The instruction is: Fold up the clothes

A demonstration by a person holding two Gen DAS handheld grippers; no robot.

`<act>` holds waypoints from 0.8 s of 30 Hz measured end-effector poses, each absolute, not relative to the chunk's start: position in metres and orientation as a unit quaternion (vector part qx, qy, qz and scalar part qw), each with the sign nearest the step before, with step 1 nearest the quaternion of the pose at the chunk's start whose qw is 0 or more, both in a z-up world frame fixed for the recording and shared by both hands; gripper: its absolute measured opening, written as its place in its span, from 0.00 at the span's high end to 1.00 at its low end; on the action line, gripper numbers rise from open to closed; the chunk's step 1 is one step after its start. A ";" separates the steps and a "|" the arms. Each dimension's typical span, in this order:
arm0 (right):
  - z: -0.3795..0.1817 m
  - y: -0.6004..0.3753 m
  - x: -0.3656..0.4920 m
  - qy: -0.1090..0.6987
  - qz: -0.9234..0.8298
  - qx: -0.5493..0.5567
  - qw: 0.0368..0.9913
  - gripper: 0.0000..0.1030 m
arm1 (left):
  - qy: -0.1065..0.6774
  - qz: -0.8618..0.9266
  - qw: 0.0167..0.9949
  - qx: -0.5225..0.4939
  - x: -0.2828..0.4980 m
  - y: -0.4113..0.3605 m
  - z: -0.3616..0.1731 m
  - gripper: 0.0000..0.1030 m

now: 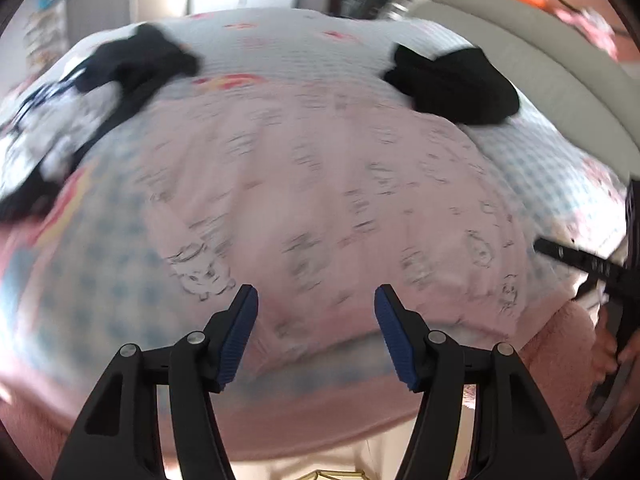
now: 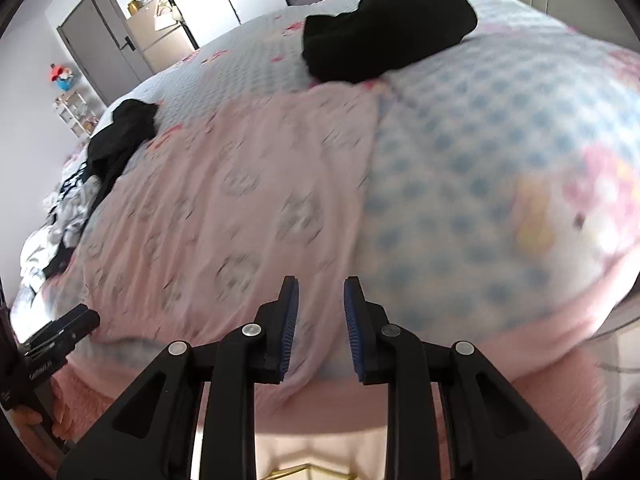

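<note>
Both grippers hang over the near edge of a bed, empty. On the left gripper [image 1: 316,300] the jaws stand wide apart; on the right gripper [image 2: 320,292] only a narrow gap shows, with no cloth between the pads. Spread flat just ahead of both lies a pink printed garment [image 1: 320,184]. Farther ahead sits a folded black garment [image 2: 384,28], and off to the left a loose pile of clothes [image 2: 100,160] on the checked bedspread [image 2: 500,140].
</note>
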State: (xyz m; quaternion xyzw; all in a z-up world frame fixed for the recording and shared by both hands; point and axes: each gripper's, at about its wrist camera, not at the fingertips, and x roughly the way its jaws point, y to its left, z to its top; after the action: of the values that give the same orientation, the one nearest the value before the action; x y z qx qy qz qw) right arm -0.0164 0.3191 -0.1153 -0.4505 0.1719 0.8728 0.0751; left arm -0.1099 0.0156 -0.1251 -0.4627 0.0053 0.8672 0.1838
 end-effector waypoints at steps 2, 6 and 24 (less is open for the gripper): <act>-0.111 0.332 -0.031 0.162 0.875 -0.448 0.081 0.78 | 0.032 0.871 0.194 -0.450 -0.118 0.041 -0.116 0.39; -0.109 0.348 -0.060 0.156 0.872 -0.456 0.088 0.78 | 0.055 0.874 0.182 -0.447 -0.131 0.067 -0.100 0.39; -0.130 0.366 -0.113 0.169 0.851 -0.490 0.081 0.72 | -0.005 0.861 0.154 -0.485 -0.145 0.027 -0.117 0.40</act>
State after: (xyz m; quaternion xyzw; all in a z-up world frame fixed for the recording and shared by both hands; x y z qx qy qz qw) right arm -0.1134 0.3661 -0.1301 -0.4903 0.1694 0.8511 0.0811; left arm -0.1450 0.0269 -0.1174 -0.4852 -0.0048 0.8608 0.1536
